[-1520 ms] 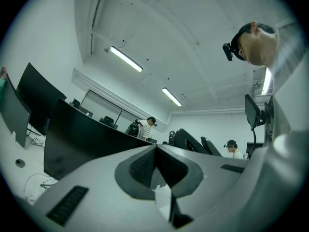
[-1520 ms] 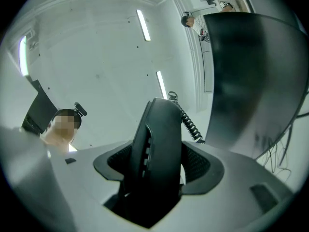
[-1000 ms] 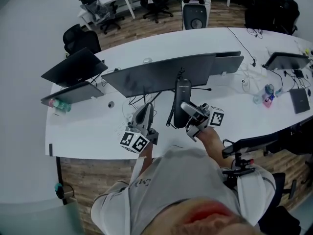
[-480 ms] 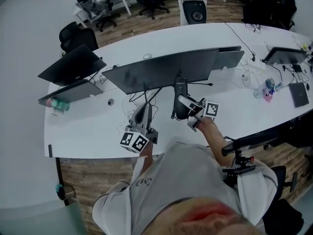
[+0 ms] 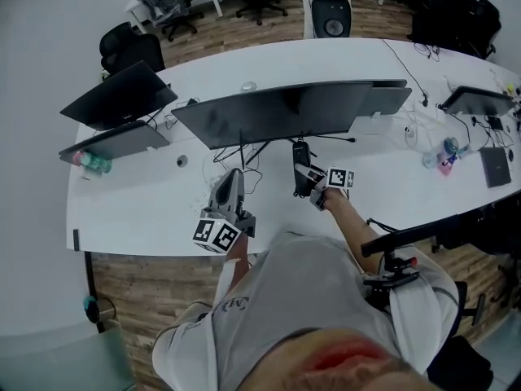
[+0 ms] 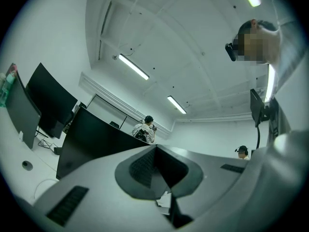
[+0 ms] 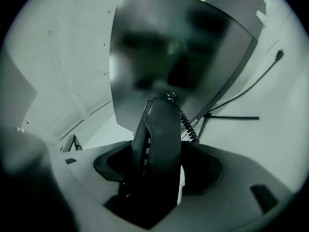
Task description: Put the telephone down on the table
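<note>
The right gripper [image 5: 308, 184] is pinching the telephone handset [image 7: 157, 146]. In its own view, the two jaws press on the lower part of the dark handset from both sides. The handset stands nearly upright between them, and its coiled cord [image 7: 186, 122] hangs off the upper end toward the foot of the big monitor [image 5: 293, 111]. I think the handset is held by its lower part and kept upright so that it can be lowered straight to the white table [image 5: 138, 210], in the free place in front of the monitor where the cord has slack. In the head view the handset is low over the table and just before the monitor stand. It is too small there to tell whether its end already touches the surface, so I judge that the putting down is close but not finished. The left gripper [image 5: 233, 177] has its jaws pressed together with nothing between them. It rests by the table edge, pointing up and well apart from the handset, probably only to be out of the way. Compared with one second ago, the handset and the right gripper have gone forward and down: they were nearer to the person and looked larger, and now they sit close under the monitor. The left gripper has stayed in almost the same place.
</note>
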### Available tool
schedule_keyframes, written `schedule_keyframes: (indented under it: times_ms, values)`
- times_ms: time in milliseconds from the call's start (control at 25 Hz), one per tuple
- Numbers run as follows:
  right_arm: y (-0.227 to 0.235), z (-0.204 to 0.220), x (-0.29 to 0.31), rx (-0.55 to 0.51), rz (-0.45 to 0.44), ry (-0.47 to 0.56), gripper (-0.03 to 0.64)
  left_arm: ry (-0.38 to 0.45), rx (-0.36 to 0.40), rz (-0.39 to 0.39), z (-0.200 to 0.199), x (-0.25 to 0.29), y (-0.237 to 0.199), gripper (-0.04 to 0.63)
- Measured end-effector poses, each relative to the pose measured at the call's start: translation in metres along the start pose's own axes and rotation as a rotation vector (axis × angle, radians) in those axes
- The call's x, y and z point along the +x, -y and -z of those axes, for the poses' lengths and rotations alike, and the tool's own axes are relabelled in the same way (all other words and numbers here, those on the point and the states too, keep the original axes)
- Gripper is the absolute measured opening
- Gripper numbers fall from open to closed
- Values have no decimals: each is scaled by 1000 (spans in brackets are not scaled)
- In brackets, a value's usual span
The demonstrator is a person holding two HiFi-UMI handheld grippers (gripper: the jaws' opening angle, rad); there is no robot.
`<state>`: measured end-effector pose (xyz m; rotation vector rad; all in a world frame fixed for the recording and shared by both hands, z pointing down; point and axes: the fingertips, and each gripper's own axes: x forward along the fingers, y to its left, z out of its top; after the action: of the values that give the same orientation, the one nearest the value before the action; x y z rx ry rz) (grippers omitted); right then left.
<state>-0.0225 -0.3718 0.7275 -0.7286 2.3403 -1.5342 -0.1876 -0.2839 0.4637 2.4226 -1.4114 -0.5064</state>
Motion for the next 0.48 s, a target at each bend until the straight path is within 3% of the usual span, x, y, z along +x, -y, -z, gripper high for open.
schedule_keyframes:
  times_ms: [240, 480]
  values:
    - [72, 22, 0, 36, 142, -62, 302, -3, 17, -22, -4, 0, -6, 10]
    - [115, 44, 1, 51, 233, -136, 302, -15, 18, -25, -2, 0, -6, 11]
